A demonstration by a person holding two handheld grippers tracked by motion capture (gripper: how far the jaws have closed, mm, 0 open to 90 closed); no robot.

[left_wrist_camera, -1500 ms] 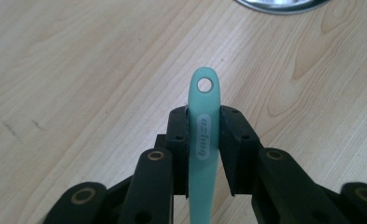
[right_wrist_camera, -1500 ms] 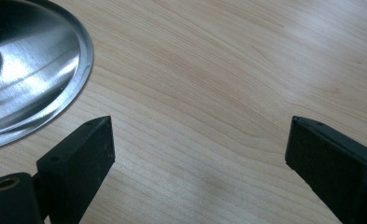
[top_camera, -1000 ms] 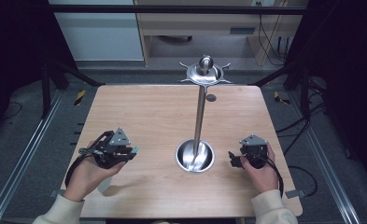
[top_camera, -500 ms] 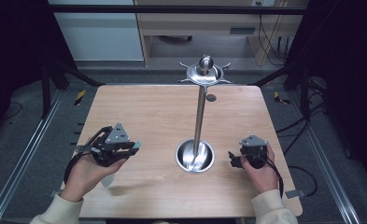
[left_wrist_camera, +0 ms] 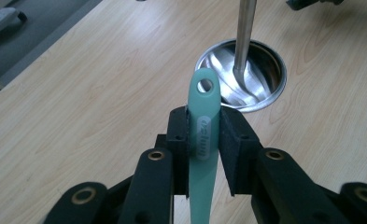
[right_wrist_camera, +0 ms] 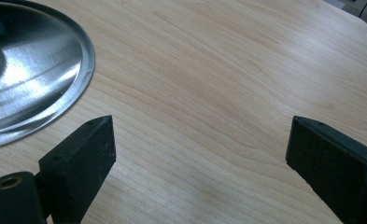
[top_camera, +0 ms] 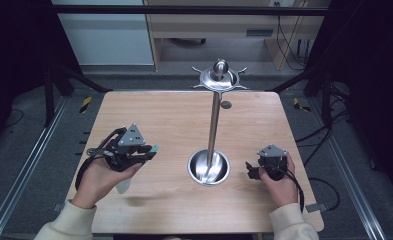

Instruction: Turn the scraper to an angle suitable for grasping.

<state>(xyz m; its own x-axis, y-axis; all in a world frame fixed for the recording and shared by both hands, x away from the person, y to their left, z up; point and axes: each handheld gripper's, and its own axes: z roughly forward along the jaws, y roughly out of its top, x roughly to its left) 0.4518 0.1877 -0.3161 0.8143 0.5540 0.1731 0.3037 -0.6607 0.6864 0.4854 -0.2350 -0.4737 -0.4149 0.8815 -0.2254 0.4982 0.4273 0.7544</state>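
My left gripper (top_camera: pixel 149 150) is shut on the handle of a teal utensil (left_wrist_camera: pixel 204 95), held above the table's left side. The handle's end, with its hanging hole, sticks out past the jaws toward a steel stand (top_camera: pixel 214 125). A pale end of the utensil (top_camera: pixel 124 186) pokes out under the hand. In the left gripper view my gripper (left_wrist_camera: pixel 204 140) clamps the handle from both sides. The stand has a round dish base (top_camera: pixel 209 167) and a hooked disc on top (top_camera: pixel 219 77). My right gripper (top_camera: pixel 250 170) rests open to the right of the base, with bare wood between its jaws (right_wrist_camera: pixel 200 140).
The wooden table (top_camera: pixel 174 115) has rounded corners and a small grey disc (top_camera: pixel 226 105) near its far edge. The steel base (right_wrist_camera: pixel 27 70) lies just left of my right jaws. Dark frame rails and cables run along both sides of the table.
My left hand has lifted with the teal utensil and drifted slightly toward the stand. The right hand has stayed put.
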